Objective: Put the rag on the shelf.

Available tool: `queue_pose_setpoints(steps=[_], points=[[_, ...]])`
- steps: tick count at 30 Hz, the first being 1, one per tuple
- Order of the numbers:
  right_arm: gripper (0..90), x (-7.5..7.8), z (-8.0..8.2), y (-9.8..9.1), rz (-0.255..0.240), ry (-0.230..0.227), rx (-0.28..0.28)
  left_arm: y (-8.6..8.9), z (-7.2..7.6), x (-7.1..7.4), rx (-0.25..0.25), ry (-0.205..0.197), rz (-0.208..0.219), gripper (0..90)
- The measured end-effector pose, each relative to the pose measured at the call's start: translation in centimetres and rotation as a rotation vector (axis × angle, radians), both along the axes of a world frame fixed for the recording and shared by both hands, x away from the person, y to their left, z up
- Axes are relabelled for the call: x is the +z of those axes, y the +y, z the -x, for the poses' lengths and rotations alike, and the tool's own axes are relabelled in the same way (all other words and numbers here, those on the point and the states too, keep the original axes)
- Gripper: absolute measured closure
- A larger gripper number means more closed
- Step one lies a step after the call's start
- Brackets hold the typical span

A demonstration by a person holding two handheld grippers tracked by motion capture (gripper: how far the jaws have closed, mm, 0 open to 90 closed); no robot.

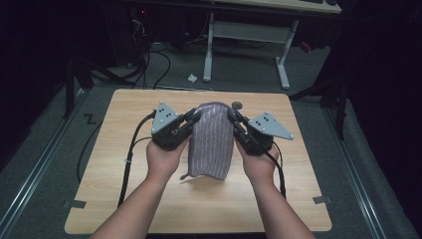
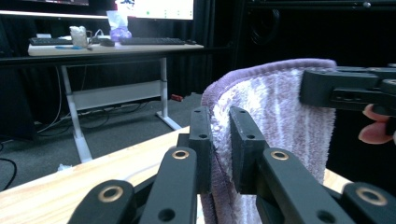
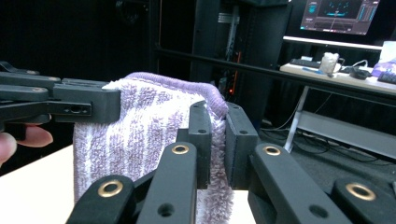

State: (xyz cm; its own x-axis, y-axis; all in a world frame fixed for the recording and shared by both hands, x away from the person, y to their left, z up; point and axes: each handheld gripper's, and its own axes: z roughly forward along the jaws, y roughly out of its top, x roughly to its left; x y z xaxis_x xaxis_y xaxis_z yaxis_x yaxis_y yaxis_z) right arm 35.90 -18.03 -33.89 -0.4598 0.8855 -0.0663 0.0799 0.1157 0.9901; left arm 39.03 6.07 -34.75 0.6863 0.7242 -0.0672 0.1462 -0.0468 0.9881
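Towel (image 1: 211, 142) is held lifted over table (image 1: 124, 199), lower end draping near tabletop. Left gripper (image 1: 191, 117) is clamped on one top corner, right gripper (image 1: 233, 115) on other. Top edge is kept spread between them, likely so cloth hangs flat for folding.

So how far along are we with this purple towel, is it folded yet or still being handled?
Done: both grippers have picked up the towel, the left gripper and the right gripper each shut on an upper edge. In hand: it hangs doubled between them above the table, its lower end at or near the wood. Left: laying it down flat and letting go; whether more folds are wanted, I can't tell.
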Motion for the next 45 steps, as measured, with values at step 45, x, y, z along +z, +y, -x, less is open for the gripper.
queue_pose_setpoints(steps=[45], points=[[83.0,2.8,-15.3,-1.2,-0.013,0.071,-0.054,-1.7,-14.8,2.4,0.11,0.024,-0.104,80.0]])
